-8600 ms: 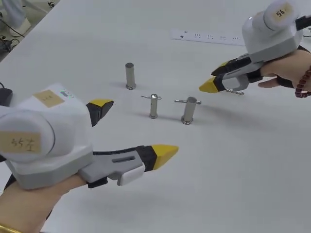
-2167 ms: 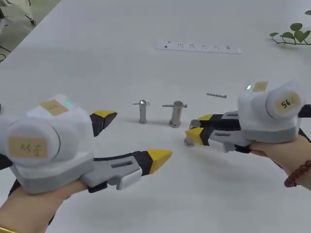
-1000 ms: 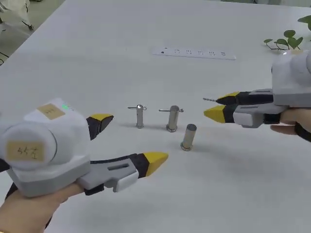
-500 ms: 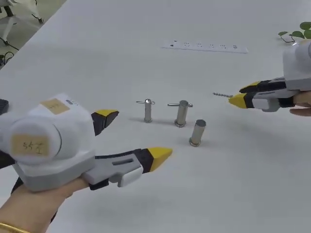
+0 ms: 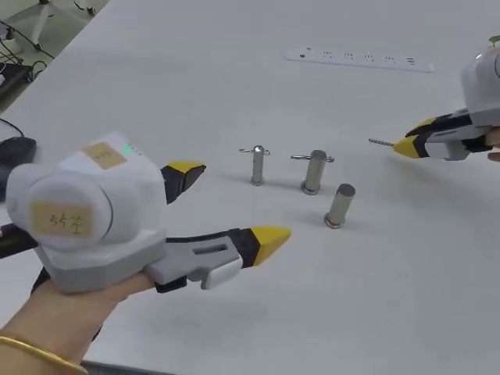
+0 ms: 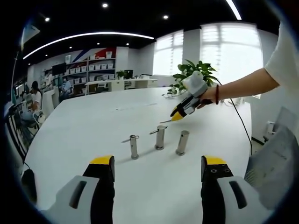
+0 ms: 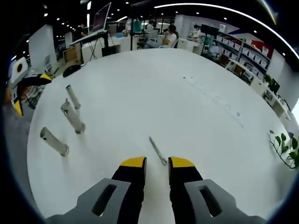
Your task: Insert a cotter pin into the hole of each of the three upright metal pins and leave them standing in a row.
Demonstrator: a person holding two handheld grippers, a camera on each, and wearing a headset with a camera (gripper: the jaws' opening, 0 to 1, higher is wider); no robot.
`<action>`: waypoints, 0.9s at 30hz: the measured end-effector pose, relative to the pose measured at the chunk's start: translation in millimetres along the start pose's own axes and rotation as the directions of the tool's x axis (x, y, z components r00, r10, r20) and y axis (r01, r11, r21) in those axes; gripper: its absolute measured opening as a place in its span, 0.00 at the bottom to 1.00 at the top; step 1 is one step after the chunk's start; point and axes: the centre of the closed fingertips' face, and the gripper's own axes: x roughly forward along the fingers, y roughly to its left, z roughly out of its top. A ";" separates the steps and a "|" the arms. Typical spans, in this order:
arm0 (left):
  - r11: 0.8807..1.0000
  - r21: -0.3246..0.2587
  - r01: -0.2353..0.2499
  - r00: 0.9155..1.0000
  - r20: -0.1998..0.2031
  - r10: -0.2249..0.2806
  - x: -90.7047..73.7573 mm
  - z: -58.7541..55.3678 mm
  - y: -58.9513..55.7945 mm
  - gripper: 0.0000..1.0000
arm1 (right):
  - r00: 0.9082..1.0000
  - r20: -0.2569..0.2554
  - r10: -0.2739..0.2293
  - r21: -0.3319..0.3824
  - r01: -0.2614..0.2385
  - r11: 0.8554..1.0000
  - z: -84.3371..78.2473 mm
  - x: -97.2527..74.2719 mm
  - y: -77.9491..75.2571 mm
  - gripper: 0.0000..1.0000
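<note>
- We saw the right gripper [image 7: 157,163] with its jaws closed on a loose cotter pin [image 7: 157,150]. The pin stuck out past the tips toward 11 o'clock in the right gripper view.
- The right hand [image 6: 205,95] held it clear of the table [image 5: 234,78], at 3 o'clock of the metal pins in the head view.
- The left gripper [image 5: 230,201] hovered at 8 o'clock, jaws wide apart, holding nothing.
- A thin metal pin [image 5: 258,166] and a thick metal pin [image 5: 314,172] stood upright side by side, each with a cotter through its top.
- A bare metal pin [image 5: 340,205] stood at 4 o'clock of them, out of line.
- A power strip [image 5: 359,58] lay at 12 o'clock, well apart.
</note>
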 end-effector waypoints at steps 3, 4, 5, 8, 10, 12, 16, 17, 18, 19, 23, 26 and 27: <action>1.000 -0.001 -0.006 1.000 -0.001 0.006 -0.2 -0.4 1.9 0.74 | 1.000 -0.011 -0.001 -0.017 0.000 1.000 -0.3 4.3 -1.9 0.20; 1.000 -0.002 -0.006 1.000 -0.001 0.006 -0.3 -0.5 2.2 0.73 | 1.000 -0.015 0.003 -0.020 -0.003 1.000 -0.5 6.2 -2.6 0.19; 1.000 -0.004 -0.007 1.000 0.000 0.007 -0.4 -0.4 2.6 0.73 | 1.000 -0.020 0.004 -0.019 -0.004 1.000 -1.2 7.3 -3.2 0.19; 1.000 -0.005 -0.012 1.000 -0.001 0.012 -0.5 -0.8 3.8 0.72 | 0.999 -0.043 0.011 -0.033 -0.012 0.999 -4.4 10.4 -4.8 0.18; 1.000 -0.006 -0.015 1.000 0.000 0.015 -0.5 -0.8 4.5 0.72 | 0.998 -0.051 0.020 -0.034 -0.021 0.999 -5.5 10.8 -4.9 0.17; 1.000 -0.011 -0.015 1.000 0.000 0.015 -0.5 -1.0 4.9 0.72 | 0.998 -0.052 0.026 -0.037 -0.028 0.999 -4.9 13.3 -7.4 0.16; 1.000 -0.009 -0.012 1.000 -0.006 0.011 0.3 -2.3 4.3 0.71 | 0.996 -0.060 0.068 -0.047 -0.071 0.996 -6.3 14.9 -3.7 0.12; 1.000 -0.007 -0.011 1.000 -0.006 0.011 0.4 -2.1 4.3 0.71 | 0.995 -0.066 0.074 -0.045 -0.077 0.996 -7.3 14.5 -3.2 0.12; 1.000 -0.006 -0.010 1.000 -0.003 0.010 0.7 -1.3 4.3 0.71 | 0.994 -0.071 0.085 -0.051 -0.088 0.995 -7.7 14.6 -0.7 0.11; 1.000 -0.007 -0.010 1.000 -0.002 0.010 0.7 -1.2 4.2 0.71 | 0.993 -0.078 0.089 -0.049 -0.093 0.994 -7.8 15.6 -2.3 0.11; 1.000 -0.008 -0.004 1.000 -0.003 0.004 0.5 -1.1 3.1 0.71 | 0.987 -0.115 0.116 -0.068 -0.124 0.990 -8.4 16.7 -1.1 0.09; 1.000 -0.006 -0.003 1.000 -0.002 0.003 0.7 -0.7 2.5 0.71 | 0.983 -0.136 0.124 -0.080 -0.135 0.988 -8.2 18.4 -1.9 0.06; 1.000 -0.006 -0.002 1.000 -0.001 0.002 0.8 -0.6 2.3 0.71 | 0.982 -0.142 0.124 -0.081 -0.136 0.987 -8.0 18.5 -2.0 0.06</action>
